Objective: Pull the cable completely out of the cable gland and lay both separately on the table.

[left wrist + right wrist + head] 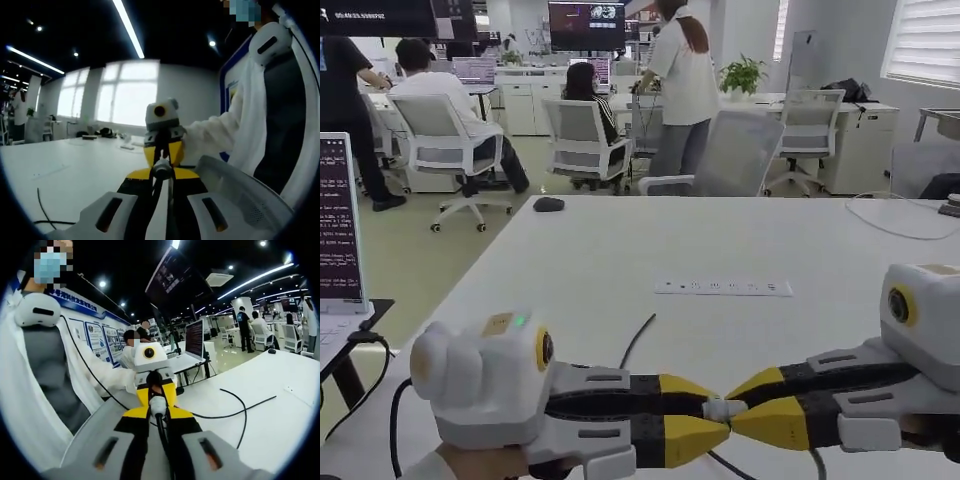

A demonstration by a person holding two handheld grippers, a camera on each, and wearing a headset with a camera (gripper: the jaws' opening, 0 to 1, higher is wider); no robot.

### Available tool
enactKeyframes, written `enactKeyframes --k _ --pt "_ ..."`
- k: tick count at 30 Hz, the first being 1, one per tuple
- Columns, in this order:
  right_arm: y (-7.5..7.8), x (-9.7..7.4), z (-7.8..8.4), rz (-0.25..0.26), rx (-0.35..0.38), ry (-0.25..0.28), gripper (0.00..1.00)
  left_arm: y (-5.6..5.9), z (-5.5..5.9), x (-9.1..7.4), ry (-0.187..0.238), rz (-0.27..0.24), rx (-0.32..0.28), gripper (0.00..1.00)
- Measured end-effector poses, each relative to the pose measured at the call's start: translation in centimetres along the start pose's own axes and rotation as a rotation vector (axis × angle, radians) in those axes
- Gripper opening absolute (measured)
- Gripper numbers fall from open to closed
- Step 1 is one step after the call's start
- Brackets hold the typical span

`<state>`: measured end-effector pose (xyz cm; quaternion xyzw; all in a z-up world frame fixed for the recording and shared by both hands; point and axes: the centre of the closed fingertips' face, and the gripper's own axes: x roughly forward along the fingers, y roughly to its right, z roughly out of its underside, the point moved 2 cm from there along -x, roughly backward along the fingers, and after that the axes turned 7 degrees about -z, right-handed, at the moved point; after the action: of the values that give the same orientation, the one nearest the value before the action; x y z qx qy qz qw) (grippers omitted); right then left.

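White and small, the cable gland (725,409) hangs in mid-air just above the surface (720,240), pinched where the two grippers meet tip to tip. The left gripper (715,425) appears closed on the gland. The right gripper (745,415) is closed too, seemingly on the black cable (636,342), which in its own view runs back between its jaws. This opposed hold probably lets the hands draw straight apart. Slack cable trails onto the surface, and nothing is separated yet.

One cable gland (723,409), one cable (636,341) — two tools (162,174) (157,410).
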<state>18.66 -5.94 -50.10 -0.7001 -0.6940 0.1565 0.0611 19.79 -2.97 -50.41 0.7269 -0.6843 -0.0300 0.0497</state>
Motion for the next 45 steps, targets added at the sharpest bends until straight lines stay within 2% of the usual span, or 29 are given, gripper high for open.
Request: enactKeyframes --k 2,11,15,18,23,25,28,33,34,35,42,45 --pt "0.0 0.0 -0.1 0.004 -0.015 0.0 0.12 0.0 -0.1 0.0 0.0 0.0 0.002 0.14" --pt "0.3 -0.1 0.0 -0.003 0.011 0.002 0.12 -0.2 0.0 -0.1 -0.001 -0.012 0.02 0.14" --pt "0.2 0.1 -0.2 0.003 -0.016 -0.011 0.11 -0.3 -0.1 -0.1 0.0 -0.011 0.0 0.14" --pt "0.2 0.0 -0.2 0.0 0.004 -0.035 0.1 -0.2 -0.1 -0.1 0.001 -0.004 -0.015 0.14" --pt "0.1 0.0 -0.9 0.037 -0.105 -0.064 0.09 -0.6 -0.5 -0.2 0.028 -0.001 -0.116 0.14" --pt "-0.1 0.1 -1.1 0.042 -0.134 -0.085 0.08 -0.5 -0.6 -0.3 0.03 -0.001 -0.134 0.14" --pt "-0.4 0.0 -1.4 0.041 -0.167 -0.088 0.08 -0.4 -1.0 -0.2 0.033 0.003 -0.152 0.14" --pt "-0.4 -0.4 -2.3 0.063 -0.245 -0.068 0.07 -0.7 -2.0 0.1 0.0 0.025 -0.165 0.14" --pt "-0.5 -0.5 -2.7 0.055 -0.295 -0.063 0.07 -0.5 -2.1 0.1 -0.01 0.041 -0.202 0.13" --pt "-0.6 -0.6 -2.6 0.063 -0.27 -0.062 0.07 -0.5 -2.1 0.2 -0.007 0.047 -0.194 0.13" --pt "-0.7 -1.2 -2.0 0.073 -0.321 -0.083 0.07 -0.5 -1.6 0.9 -0.031 0.072 -0.247 0.13" --pt "-0.8 -1.4 -2.0 0.08 -0.38 -0.105 0.07 -0.3 -1.5 1.0 -0.033 0.081 -0.279 0.13"
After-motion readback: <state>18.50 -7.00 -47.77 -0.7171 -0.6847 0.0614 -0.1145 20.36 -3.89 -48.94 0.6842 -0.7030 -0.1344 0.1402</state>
